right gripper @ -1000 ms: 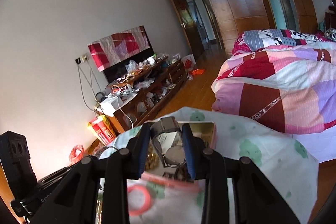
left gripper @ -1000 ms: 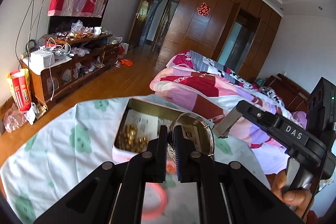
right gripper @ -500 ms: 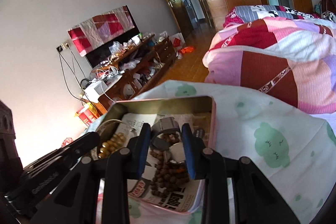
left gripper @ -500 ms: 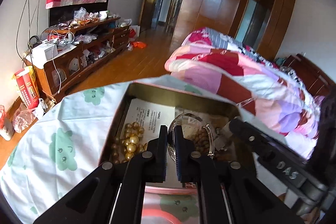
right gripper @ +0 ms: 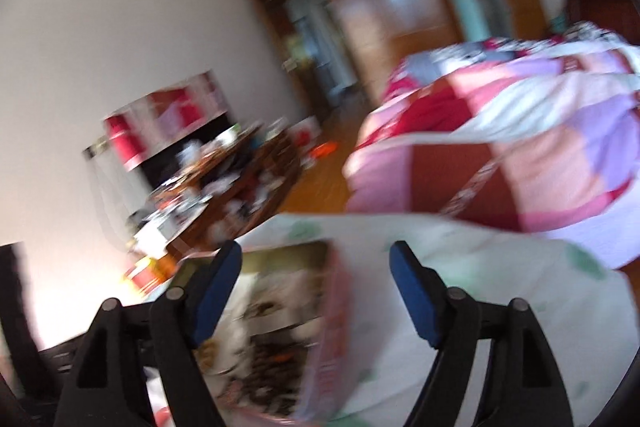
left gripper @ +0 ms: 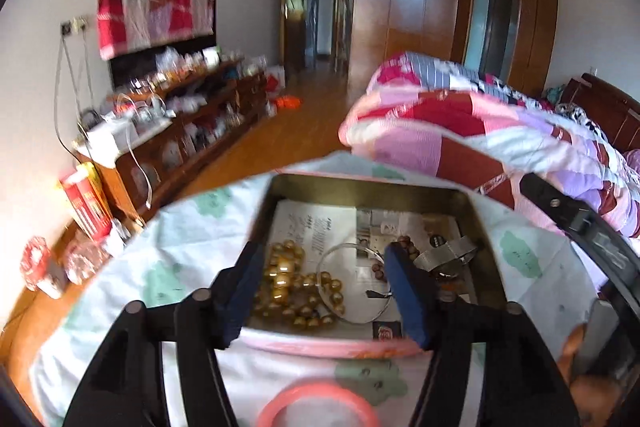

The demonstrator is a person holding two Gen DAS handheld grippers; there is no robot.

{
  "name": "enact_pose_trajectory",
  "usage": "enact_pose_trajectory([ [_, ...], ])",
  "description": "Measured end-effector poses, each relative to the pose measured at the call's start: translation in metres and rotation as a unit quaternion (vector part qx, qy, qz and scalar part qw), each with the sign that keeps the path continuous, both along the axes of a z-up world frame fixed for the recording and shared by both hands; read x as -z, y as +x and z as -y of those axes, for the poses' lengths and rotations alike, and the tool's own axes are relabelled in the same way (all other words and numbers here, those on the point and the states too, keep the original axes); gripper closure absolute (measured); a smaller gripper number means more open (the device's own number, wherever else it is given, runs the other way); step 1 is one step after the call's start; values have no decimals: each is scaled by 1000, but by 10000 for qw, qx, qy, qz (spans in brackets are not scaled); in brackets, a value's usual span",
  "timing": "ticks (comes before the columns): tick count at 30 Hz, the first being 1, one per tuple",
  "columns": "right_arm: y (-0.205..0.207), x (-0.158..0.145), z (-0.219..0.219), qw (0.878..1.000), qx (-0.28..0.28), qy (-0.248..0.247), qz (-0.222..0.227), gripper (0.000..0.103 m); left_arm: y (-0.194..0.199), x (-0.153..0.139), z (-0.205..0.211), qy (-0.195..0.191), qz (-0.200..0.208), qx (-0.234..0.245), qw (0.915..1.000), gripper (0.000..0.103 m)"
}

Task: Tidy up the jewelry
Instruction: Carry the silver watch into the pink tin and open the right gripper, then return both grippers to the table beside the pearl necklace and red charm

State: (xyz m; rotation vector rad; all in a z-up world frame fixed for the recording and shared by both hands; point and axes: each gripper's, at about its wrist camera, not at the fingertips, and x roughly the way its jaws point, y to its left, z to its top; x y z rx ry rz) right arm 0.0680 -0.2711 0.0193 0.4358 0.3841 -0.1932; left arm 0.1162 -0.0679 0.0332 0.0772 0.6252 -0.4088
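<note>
Metal tin (left gripper: 372, 187), pink-rimmed and lined with printed paper, sits on the cloth-covered counter (left gripper: 172, 259) near its far edge, with a bed beyond it.

Left wrist view:
- The left gripper (left gripper: 324, 287) hangs over the tin's near edge. Its jaws are opening, and nothing is pressed between the pads.
- A thin silver bangle (left gripper: 352, 283) lies on the paper between the parted jaws, released. It overlaps the amber bead bracelet (left gripper: 296, 291) at the tin's near left corner.
- A dark wooden bead string (left gripper: 404, 247) and a metal-mesh watch band (left gripper: 448, 257) lie toward the tin's right wall.
- A pink ring (left gripper: 316, 403) lies on the cloth outside the tin, at the counter's near edge. It appears to be the next item.
- Procedure: let the jaws open fully before withdrawing. Lift straight back over the near rim so that neither pad catches the bangle or drags the beads.

Right wrist view:
- This view is heavily blurred. The right gripper (right gripper: 316, 291) is opening, and no item shows between its jaws.
- The tin (right gripper: 280, 259) lies below and left of it; its contents cannot be made out here.
- Procedure: keep this gripper clear of the right rim, since a knock could shift the tin on the loose cloth.
</note>
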Motion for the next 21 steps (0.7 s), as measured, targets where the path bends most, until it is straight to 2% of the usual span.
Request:
enact_pose_trajectory([
  [3, -8, 1, 10, 9990, 442, 13, -114, 24, -12, -3, -18, -105, -96, -102, 9998, 39],
  [8, -19, 1, 14, 9958, 851, 30, -339, 24, -38, 1, -50, -388, -279, -275, 9985, 39],
  [14, -48, 7, -2, 9962, 651, 58, -571, 24, -65, 9, -76, -394, -228, -559, 9974, 39],
  [21, -63, 7, -23, 9972, 449, -61, -590, 24, -95, 23, -109, -453, -203, -921, 9945, 39],
])
